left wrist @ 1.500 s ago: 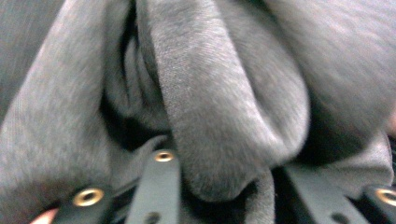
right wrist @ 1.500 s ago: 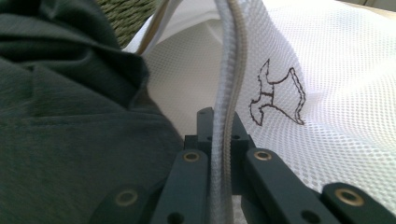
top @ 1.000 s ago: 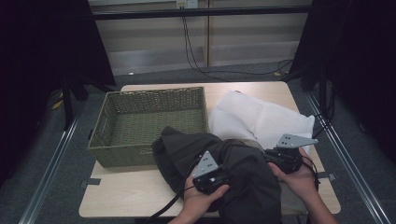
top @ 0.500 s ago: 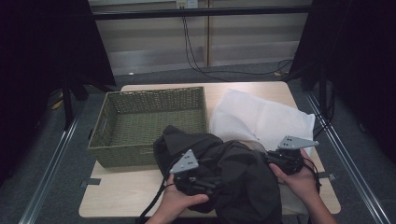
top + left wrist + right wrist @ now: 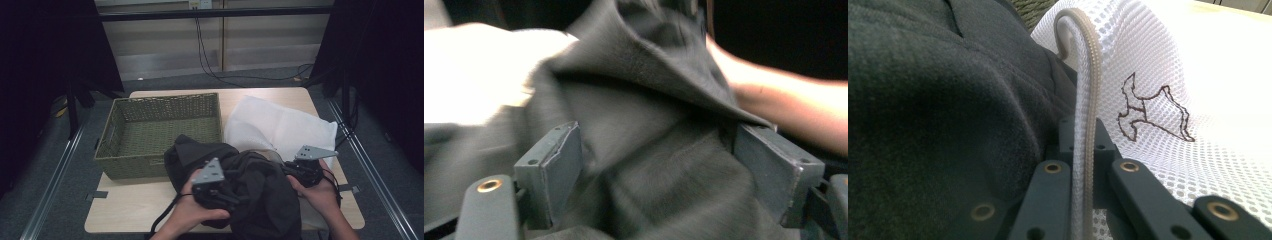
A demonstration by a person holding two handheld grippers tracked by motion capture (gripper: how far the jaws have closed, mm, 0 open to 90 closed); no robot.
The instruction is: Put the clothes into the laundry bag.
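Observation:
A dark grey garment (image 5: 260, 195) lies heaped at the table's front, partly over a white mesh laundry bag (image 5: 280, 125). My left gripper (image 5: 232, 199) is at the garment's left side. In the left gripper view its jaws stand wide around a bulge of the dark cloth (image 5: 649, 100); they have just been closing a little, and the pads (image 5: 559, 165) are not clamping it. My right gripper (image 5: 286, 169) is at the garment's right edge. It is shut on the mesh bag's beige zipper edge (image 5: 1087, 100), with the dark cloth (image 5: 938, 100) beside it.
A green wicker basket (image 5: 130, 167) stands at the back left of the table, touching the garment's far corner. The bare wooden tabletop (image 5: 125, 210) shows at front left. Metal rails run along the floor on both sides, and cables hang at the back wall.
My left gripper let go of the cloth, shifted left along the garment and rose a little. The right hand and the mesh bag stayed put.

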